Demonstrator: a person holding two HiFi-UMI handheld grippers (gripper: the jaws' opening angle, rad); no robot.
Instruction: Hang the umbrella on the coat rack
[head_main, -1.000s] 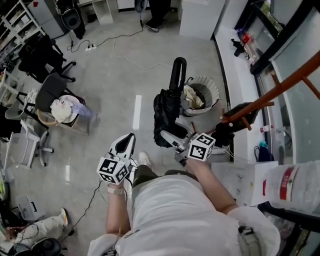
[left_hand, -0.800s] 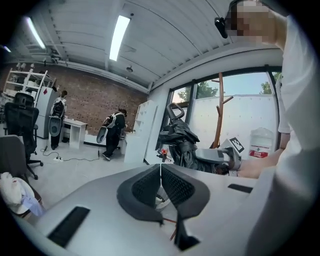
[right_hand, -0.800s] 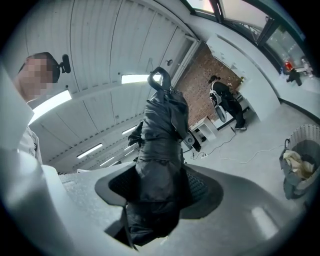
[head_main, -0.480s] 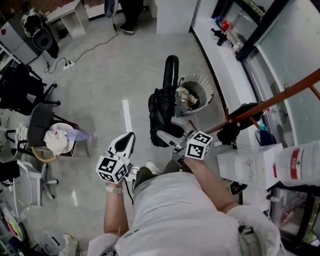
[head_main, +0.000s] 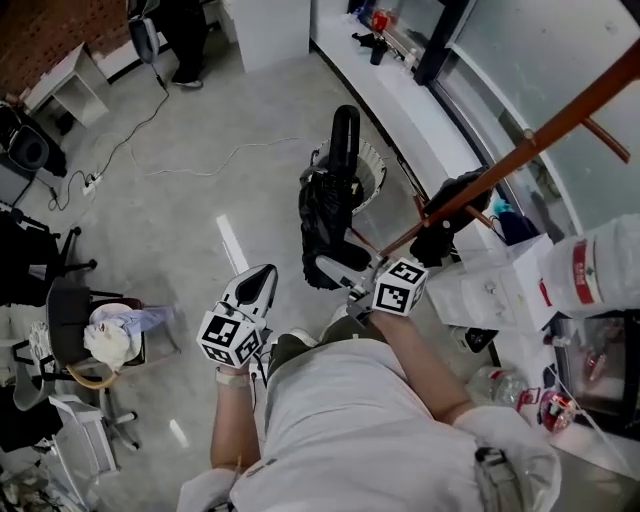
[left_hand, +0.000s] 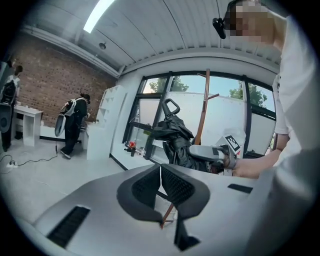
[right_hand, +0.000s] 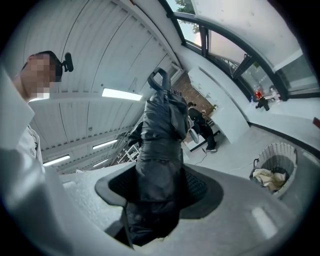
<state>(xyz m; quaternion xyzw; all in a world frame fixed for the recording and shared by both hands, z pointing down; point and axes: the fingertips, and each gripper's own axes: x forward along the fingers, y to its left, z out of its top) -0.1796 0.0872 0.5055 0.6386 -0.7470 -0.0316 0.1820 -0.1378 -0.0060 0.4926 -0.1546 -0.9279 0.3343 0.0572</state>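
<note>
The folded black umbrella (head_main: 328, 212) stands upright, its loop handle (head_main: 345, 128) on top. My right gripper (head_main: 333, 268) is shut on its lower part; in the right gripper view the black fabric (right_hand: 160, 145) fills the space between the jaws of that gripper (right_hand: 160, 186). The brown wooden coat rack (head_main: 520, 148) slants down from the upper right, with a dark item (head_main: 450, 215) hanging on it just right of the umbrella. My left gripper (head_main: 258, 285) is lower left of the umbrella, shut and holding nothing. The left gripper view, past its own gripper (left_hand: 160, 169), shows the umbrella (left_hand: 175, 136) in front of the rack pole (left_hand: 204, 107).
A white wastebasket (head_main: 373, 162) stands right behind the umbrella. A white window ledge (head_main: 400, 100) runs along the right. White boxes and bags (head_main: 495, 288) sit below the rack. A chair with clothes (head_main: 110, 335) is at left. A person (head_main: 185, 40) stands far off.
The view has swung round. Both grippers and the umbrella have moved towards the coat rack, whose pole now passes close by the umbrella. The right gripper's hold is unchanged.
</note>
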